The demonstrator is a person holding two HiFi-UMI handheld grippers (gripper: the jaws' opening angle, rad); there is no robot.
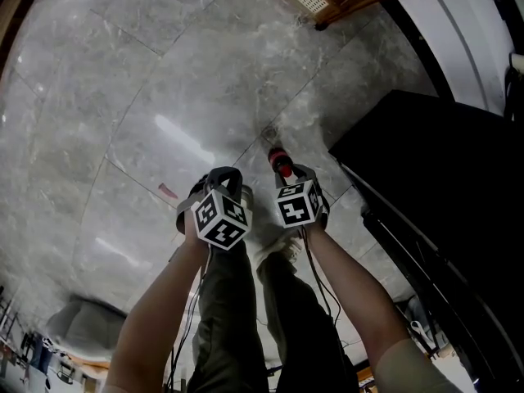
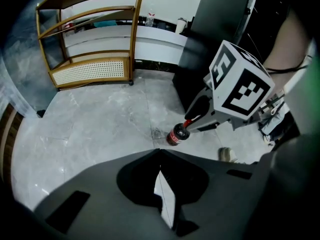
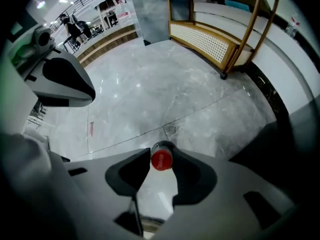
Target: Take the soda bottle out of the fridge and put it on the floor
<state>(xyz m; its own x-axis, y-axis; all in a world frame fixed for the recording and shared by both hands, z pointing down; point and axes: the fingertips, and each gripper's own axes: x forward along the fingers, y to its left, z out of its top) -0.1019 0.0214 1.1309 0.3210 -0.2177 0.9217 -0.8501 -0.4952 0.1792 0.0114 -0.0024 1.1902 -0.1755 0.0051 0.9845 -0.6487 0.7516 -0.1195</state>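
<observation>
The soda bottle (image 2: 177, 134), dark with a red label and a red cap (image 3: 161, 159), hangs upright low over the grey marble floor (image 1: 164, 97), near a tile joint. I cannot tell whether its base touches the floor. My right gripper (image 3: 161, 156) points straight down and is shut on the bottle's neck just under the cap. From above, only the cap (image 1: 281, 164) shows in front of the right gripper (image 1: 286, 174). My left gripper (image 1: 219, 178) hangs beside it on the left, holding nothing. Its jaws meet at the tips (image 2: 160, 152).
A tall black cabinet (image 1: 442, 187) stands close on the right. A wooden shelf unit with a cane panel (image 2: 90, 69) stands against the far wall. A small red scrap (image 1: 167, 191) lies on the floor to the left. The person's shoe (image 2: 227, 155) is below the grippers.
</observation>
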